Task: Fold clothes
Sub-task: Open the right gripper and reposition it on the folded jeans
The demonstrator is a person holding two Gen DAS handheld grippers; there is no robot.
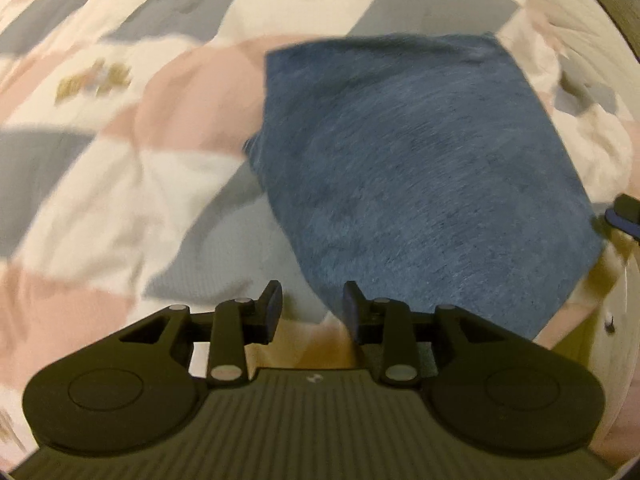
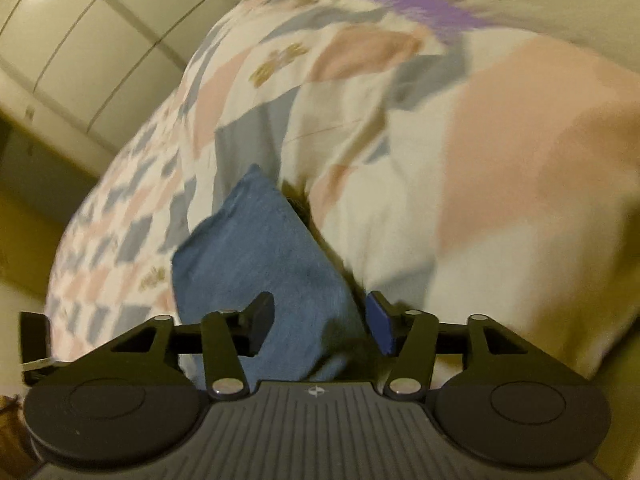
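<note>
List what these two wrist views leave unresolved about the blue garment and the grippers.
- Blue garment type: motion blur, left wrist view.
- Whether the right gripper pinches the cloth: jaws apart, fabric between, contact blurred, right wrist view.
- Purple item on the patchwork quilt: blurred, near the top edge.

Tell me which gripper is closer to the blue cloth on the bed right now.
Right. The right gripper has the blue cloth lying between its open fingers. The left gripper is open at the cloth's near corner, nothing between its fingers.
</note>
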